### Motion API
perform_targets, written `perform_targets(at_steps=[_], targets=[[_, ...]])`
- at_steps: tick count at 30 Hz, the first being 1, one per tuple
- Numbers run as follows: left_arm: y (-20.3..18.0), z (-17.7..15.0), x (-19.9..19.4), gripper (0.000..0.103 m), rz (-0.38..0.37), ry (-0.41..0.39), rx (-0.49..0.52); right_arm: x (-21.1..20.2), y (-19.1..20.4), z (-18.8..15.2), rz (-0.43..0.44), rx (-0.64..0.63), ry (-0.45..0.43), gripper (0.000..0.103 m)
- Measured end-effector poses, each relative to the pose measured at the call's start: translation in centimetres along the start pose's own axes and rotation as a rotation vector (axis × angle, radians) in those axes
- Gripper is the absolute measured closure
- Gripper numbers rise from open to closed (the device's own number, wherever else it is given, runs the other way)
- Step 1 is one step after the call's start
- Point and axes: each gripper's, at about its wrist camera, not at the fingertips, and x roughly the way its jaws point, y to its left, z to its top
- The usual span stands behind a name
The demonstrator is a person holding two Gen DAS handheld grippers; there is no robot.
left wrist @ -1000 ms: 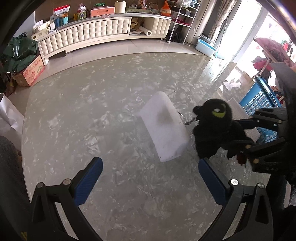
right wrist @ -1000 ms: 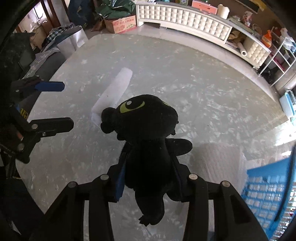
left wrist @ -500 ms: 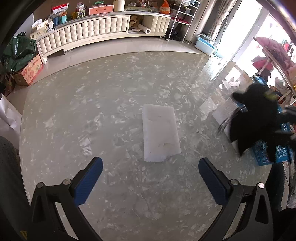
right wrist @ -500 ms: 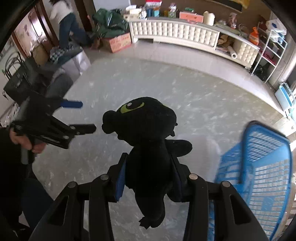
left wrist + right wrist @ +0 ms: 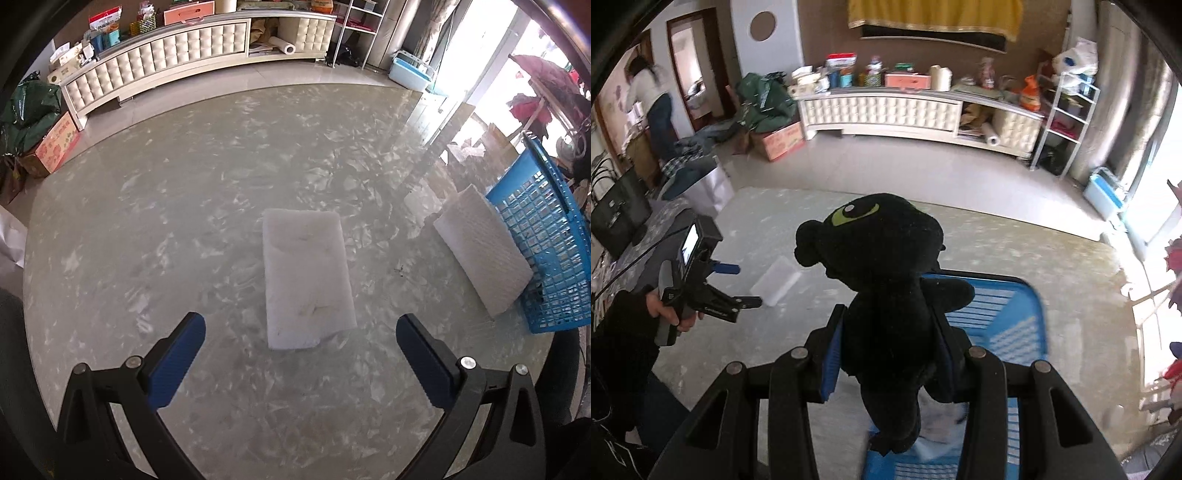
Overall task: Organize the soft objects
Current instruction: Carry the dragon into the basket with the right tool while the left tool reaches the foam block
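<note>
My right gripper (image 5: 886, 354) is shut on a black plush toy (image 5: 882, 288) with a green eye, held upright in the air above a blue plastic basket (image 5: 1008, 317). The same blue basket (image 5: 543, 236) stands at the table's right edge in the left wrist view. My left gripper (image 5: 301, 354) is open over the glass table, nothing between its blue pads. Just ahead of it lies a white foam block (image 5: 306, 284), flat on the table. A second white foam pad (image 5: 480, 247) leans against the basket's side. In the right wrist view a hand holds the left gripper (image 5: 737, 286) near the white block (image 5: 777, 282).
The round marbled glass table (image 5: 184, 221) fills the left wrist view. Beyond it stand a long white tufted cabinet (image 5: 166, 62), a cardboard box (image 5: 51, 147) and a light blue bin (image 5: 410, 72). A person (image 5: 650, 107) stands by a doorway at the far left.
My right gripper has lifted the plush toy off the table and carried it right, over the blue basket. The left gripper has moved closer to the white foam block.
</note>
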Motion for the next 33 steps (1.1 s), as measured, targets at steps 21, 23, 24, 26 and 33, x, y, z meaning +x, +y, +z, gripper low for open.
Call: perform_targets(at_steps=[21,23,24,26,33], targets=[[-1.4,3.6,5.0,0.000,0.055,0.034,-0.012,6.6,-6.9,-5.1,-0.094,0.122,0.209,0.061],[-1.3,4.1,5.4,0.000,0.071,0.036,-0.012,7.7,-7.0,-5.2,-0.094,0.119,0.237,0.061],[-1.4,4.2,5.5,0.000,0.083,0.036,-0.011,8.0,-7.1,-5.3,-0.094,0.116,0.248,0.061],[-1.2,4.5,5.6,0.000,0.101,0.033,-0.014,8.5,-6.9,-5.4,-0.088,0.112,0.264,0.061],[-1.9,4.4,6.1,0.005,0.146,0.054,0.024,9.3,-6.9,-5.2,-0.099,0.107,0.291,0.060]])
